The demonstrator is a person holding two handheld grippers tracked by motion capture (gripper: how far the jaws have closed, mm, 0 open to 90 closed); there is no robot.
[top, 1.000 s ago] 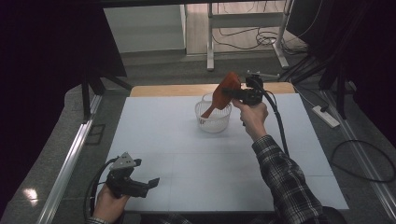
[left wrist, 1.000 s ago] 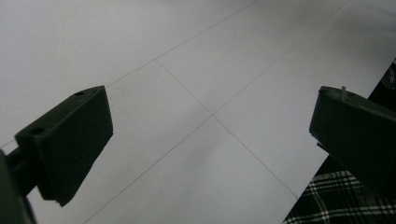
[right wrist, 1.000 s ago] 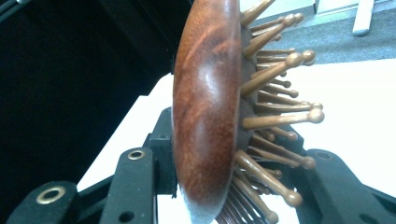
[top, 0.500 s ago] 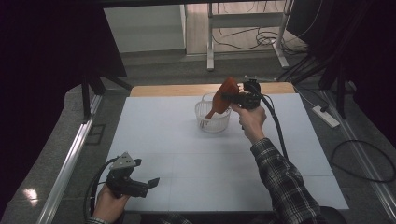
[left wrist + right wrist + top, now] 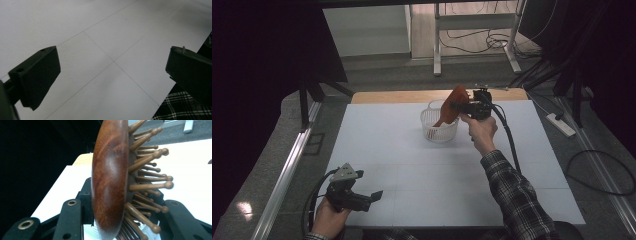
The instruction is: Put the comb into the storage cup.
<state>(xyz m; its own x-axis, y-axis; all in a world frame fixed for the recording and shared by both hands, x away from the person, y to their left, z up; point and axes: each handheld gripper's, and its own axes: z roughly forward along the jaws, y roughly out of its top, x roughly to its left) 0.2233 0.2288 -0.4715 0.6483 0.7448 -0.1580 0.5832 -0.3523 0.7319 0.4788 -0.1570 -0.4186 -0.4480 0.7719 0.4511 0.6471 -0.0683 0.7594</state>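
Wooden hairbrush (image 5: 455, 101) over white basket (image 5: 438, 131), clamped in right gripper (image 5: 462, 106).
Lower handle-first inside basket rim before releasing. Left gripper (image 5: 371, 196) gapes wide, holding nothing, well short of basket.

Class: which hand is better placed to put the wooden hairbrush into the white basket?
Right. The right gripper already clamps the hairbrush above the basket; the left gripper waits open at the near table edge.

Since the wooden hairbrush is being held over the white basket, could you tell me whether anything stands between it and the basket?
Nothing visible does. The right claw grips the wooden hairbrush, whose lower end already dips toward the white basket.
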